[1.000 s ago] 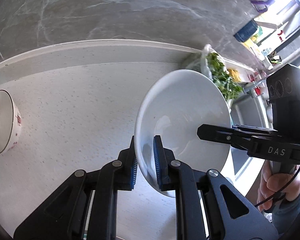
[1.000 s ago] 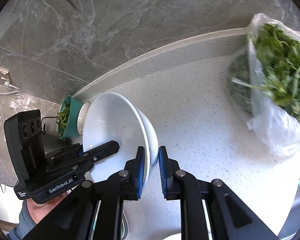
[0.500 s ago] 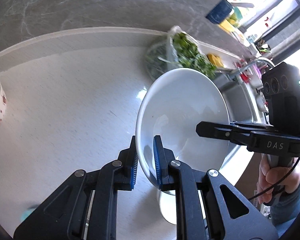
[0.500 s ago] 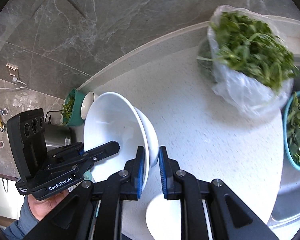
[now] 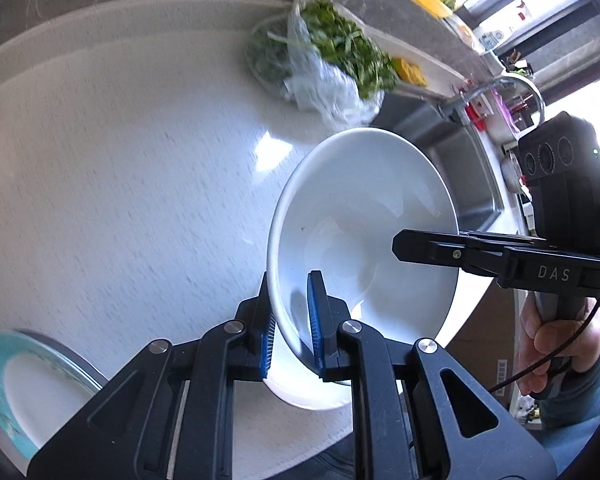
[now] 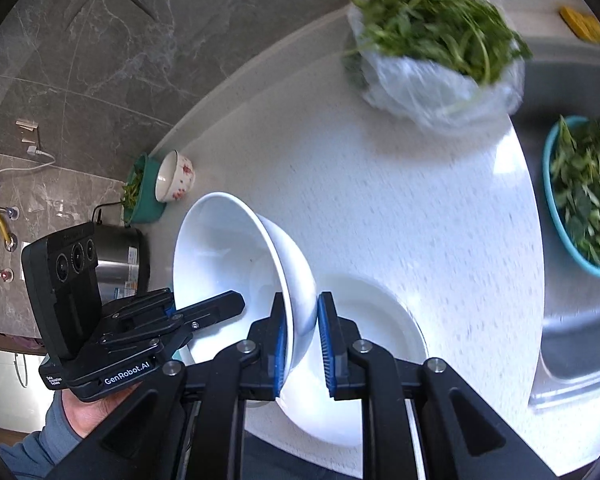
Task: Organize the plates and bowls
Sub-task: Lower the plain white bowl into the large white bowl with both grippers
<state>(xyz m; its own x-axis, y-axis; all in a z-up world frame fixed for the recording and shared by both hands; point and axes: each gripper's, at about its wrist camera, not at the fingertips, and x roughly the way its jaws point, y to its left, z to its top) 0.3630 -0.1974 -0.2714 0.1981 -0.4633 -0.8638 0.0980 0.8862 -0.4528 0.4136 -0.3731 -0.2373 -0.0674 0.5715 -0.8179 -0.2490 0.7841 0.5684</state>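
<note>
Bowl, white and deep, tilts on its side above the tabletop, held between your two tools. Your left hand-held gripper clamps its rim from one side; your right hand-held gripper clamps the opposite rim, pads pressing inside and outside the wall. Below the bowl a second white bowl sits on the tabletop near its front edge. A teal-rimmed plate lies at the lower left. Farther back, a bag of greens rests beside the sink, where a teal basin also holds greens. A small flowered bowl lies on its side by the wall.
</note>
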